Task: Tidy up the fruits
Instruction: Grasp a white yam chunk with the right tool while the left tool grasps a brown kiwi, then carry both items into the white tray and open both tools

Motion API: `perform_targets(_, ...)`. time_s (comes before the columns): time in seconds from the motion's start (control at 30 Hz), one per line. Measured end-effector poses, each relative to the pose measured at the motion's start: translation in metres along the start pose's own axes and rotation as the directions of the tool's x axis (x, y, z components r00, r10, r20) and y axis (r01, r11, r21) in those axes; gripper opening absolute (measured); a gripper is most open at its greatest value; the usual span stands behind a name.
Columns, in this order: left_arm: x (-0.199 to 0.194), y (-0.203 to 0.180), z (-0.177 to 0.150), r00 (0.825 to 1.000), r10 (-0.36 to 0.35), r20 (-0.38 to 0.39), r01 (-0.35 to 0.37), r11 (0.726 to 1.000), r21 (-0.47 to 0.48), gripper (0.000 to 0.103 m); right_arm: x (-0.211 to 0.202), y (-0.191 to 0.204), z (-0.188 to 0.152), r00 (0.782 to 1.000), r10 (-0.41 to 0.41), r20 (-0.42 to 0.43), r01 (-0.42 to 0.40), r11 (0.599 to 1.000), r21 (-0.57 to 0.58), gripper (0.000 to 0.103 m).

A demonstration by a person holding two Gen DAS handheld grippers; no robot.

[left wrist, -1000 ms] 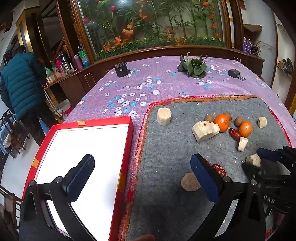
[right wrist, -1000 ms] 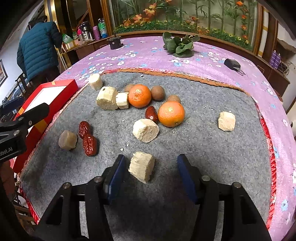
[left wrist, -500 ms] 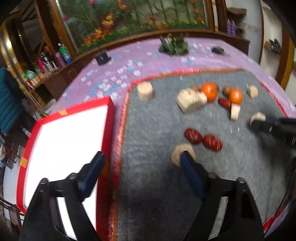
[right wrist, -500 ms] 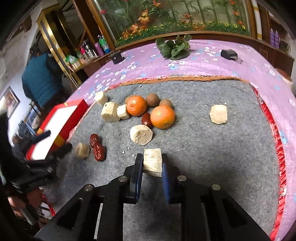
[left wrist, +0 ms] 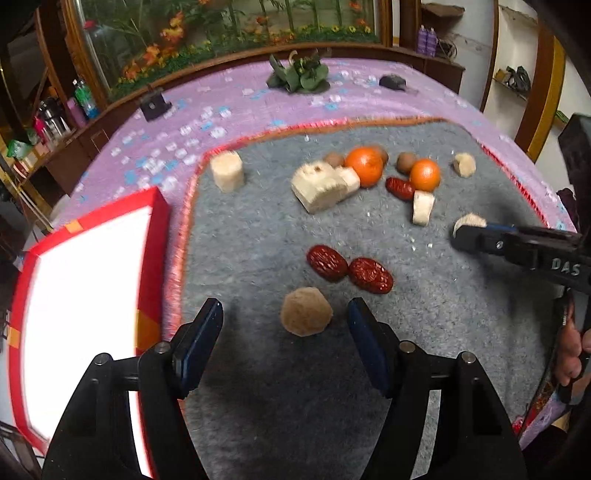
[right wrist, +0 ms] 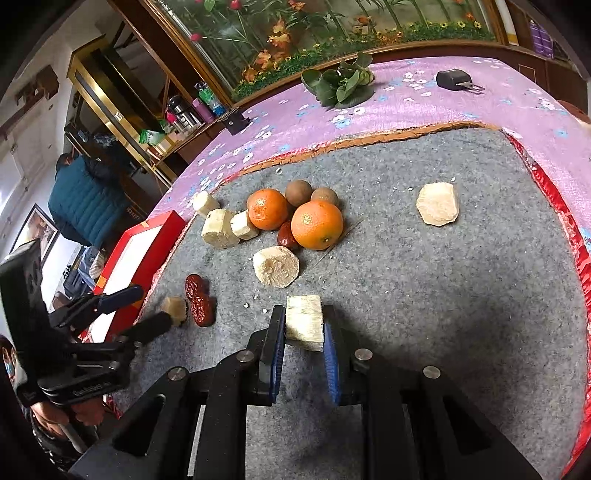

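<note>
The fingers of the right gripper [right wrist: 304,350] have been clenched on a pale cut chunk [right wrist: 304,322] near the grey mat's [left wrist: 258,406] front, while the left gripper's [left wrist: 285,334] have been narrowed around, not yet touching, a tan round piece [left wrist: 306,311], so both await the red box [left wrist: 153,236] at left

This looks like a home living room. A big aquarium [right wrist: 332,33] with plants stands in a wooden cabinet behind the table, which has a purple flowered cloth [right wrist: 406,99]. Bottles [right wrist: 203,103] stand on a sideboard, and a framed picture [right wrist: 35,232] hangs on the wall.
</note>
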State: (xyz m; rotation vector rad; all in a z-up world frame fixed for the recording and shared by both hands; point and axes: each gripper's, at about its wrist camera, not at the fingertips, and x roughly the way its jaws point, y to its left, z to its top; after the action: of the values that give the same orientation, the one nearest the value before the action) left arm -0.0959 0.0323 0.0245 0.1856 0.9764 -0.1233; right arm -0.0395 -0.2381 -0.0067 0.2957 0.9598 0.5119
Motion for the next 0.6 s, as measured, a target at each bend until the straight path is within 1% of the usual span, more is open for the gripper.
perform_targets(0.03, 0.004, 0.0, 0.0, 1.0, -0.01, -0.01, 0.01, 1.0, -0.002, 0.06, 0.0, 0.0, 0.0, 1.0, 0.0, 0.001, 0.0, 1.0, 0.0, 0.019)
perform_targets(0.07, 0.009, -0.001, 0.0, 0.999, -0.025, -0.025, 0.025, 1.0, -0.005, 0.057, 0.0, 0.001, 0.0, 1.0, -0.002, 0.0, 0.002, 1.0, -0.002, 0.02)
perform_targets(0.1, 0.009, 0.001, -0.001, 0.999, -0.04, -0.014, 0.04, 0.999, -0.013, 0.051, 0.0, 0.001, 0.0, 1.0, -0.005, 0.0, 0.005, 1.0, -0.005, 0.02)
perform_targets(0.13, 0.008, 0.002, 0.0, 0.999, -0.054, -0.007, 0.054, 0.998, -0.014, 0.04, 0.0, 0.002, 0.0, 1.0, -0.011, 0.0, 0.011, 1.0, -0.009, 0.02)
perform_targets(0.2, 0.008, 0.004, 0.0, 0.996, -0.094, -0.001, 0.094, 0.995, -0.018, 0.03, 0.001, 0.005, -0.001, 1.0, -0.023, 0.0, 0.023, 1.0, -0.021, 0.019)
perform_targets(0.3, 0.004, 0.006, -0.001, 0.993, -0.12, 0.013, 0.12, 0.993, -0.019, 0.029, 0.0, 0.013, -0.001, 0.999, -0.041, 0.008, 0.041, 0.998, -0.053, 0.02)
perform_targets(0.37, -0.001, 0.01, -0.004, 0.99, -0.134, 0.037, 0.135, 0.99, -0.03, 0.029, -0.001, 0.022, -0.001, 0.999, -0.031, 0.014, 0.032, 0.997, -0.073, 0.019)
perform_targets(0.47, -0.013, 0.016, -0.006, 0.988, -0.136, 0.069, 0.139, 0.989, -0.042, 0.029, -0.002, 0.037, 0.0, 1.0, -0.017, 0.016, 0.019, 0.993, -0.113, 0.019)
perform_targets(0.6, -0.041, 0.036, -0.013, 0.986, -0.101, 0.133, 0.112, 0.991, -0.08, 0.029, 0.001, 0.073, 0.003, 0.999, 0.031, 0.022, -0.026, 0.981, -0.195, 0.019)
